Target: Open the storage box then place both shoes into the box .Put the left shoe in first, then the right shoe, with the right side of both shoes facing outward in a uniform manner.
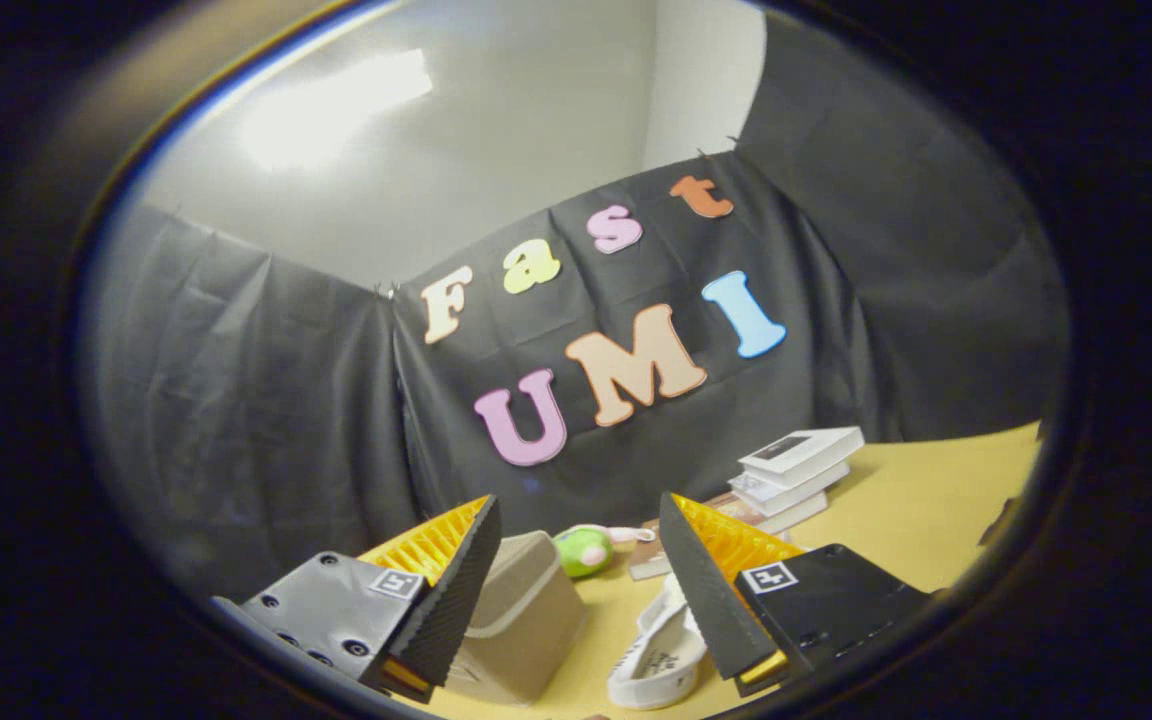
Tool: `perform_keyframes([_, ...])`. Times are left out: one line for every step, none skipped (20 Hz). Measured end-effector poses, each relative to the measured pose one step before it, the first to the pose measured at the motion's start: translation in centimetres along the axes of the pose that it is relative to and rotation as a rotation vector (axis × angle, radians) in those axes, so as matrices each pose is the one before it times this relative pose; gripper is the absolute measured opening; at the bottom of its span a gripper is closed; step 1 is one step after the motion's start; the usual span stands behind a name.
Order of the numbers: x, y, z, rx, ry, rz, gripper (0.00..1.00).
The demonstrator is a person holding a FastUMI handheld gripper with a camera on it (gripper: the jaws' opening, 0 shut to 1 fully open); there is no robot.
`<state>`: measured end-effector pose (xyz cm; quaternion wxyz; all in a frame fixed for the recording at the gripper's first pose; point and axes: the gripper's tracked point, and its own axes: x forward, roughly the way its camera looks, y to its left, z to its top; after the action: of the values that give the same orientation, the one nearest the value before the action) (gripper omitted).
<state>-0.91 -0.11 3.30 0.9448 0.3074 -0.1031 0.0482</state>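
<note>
While the gripper (576,570) is held above a yellow tabletop (921,510), its two fingers stand wide apart with nothing between them, so it is released and grasping nothing. A beige fabric storage box (521,625) with a pale trim band sits on the table just beside the left finger, partly hidden behind it; whether its lid is open cannot be told. A white canvas slip-on shoe (658,655) lies on the table next to the box, close against the inner side of the right finger, its opening turned upward and dark print showing along its side. The shoe lies below the gap between the fingers rather than in their grip, and neither finger presses on it. Box and shoe lie near each other with a strip of bare table between them. Beyond the fingers, toward the far edge of the table, rests a small green plush toy (583,550) with a pink spot and a pale tail. Next to it lies a flat brown book (648,560), and just past that stands a stack of white books (794,475) near the table's far edge. Black cloth hangs as the booth's wall (256,400) behind the table, with a pale ceiling above it.
</note>
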Motion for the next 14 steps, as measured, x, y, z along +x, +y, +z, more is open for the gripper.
perform_keyframes([0.076,0.215,0.363,0.06372,-0.02186,0.00833,0.99])
perform_keyframes([-0.094,0.108,0.135,0.06325,-0.02045,0.00332,0.99])
perform_keyframes([-0.066,0.068,0.241,0.06259,-0.01945,0.00054,0.99])
perform_keyframes([-0.129,0.178,0.121,0.06142,-0.02056,-0.00074,0.99])
perform_keyframes([-0.091,0.079,0.212,0.05745,-0.02444,-0.00333,0.99])
perform_keyframes([-0.197,0.1,0.227,0.05331,-0.02369,-0.00547,0.99])
perform_keyframes([-0.166,-0.057,0.225,0.05104,-0.02291,-0.00651,0.99])
perform_keyframes([-0.195,-0.2,-0.185,0.05309,-0.01803,-0.01116,0.98])
perform_keyframes([-0.133,-0.262,-0.277,0.05955,-0.01316,-0.01806,0.98])
perform_keyframes([-0.26,-0.299,-0.226,0.06756,-0.01201,-0.01912,0.98])
perform_keyframes([-0.287,-0.016,-0.214,0.07052,-0.00957,-0.01661,0.98])
perform_keyframes([-0.213,-0.485,-0.354,0.06289,-0.00315,-0.02059,0.98])
perform_keyframes([-0.275,-0.528,-0.442,0.05004,-0.00125,-0.01952,0.98])
perform_keyframes([-0.21,-0.513,-0.49,0.03757,0.00116,-0.01519,0.98])
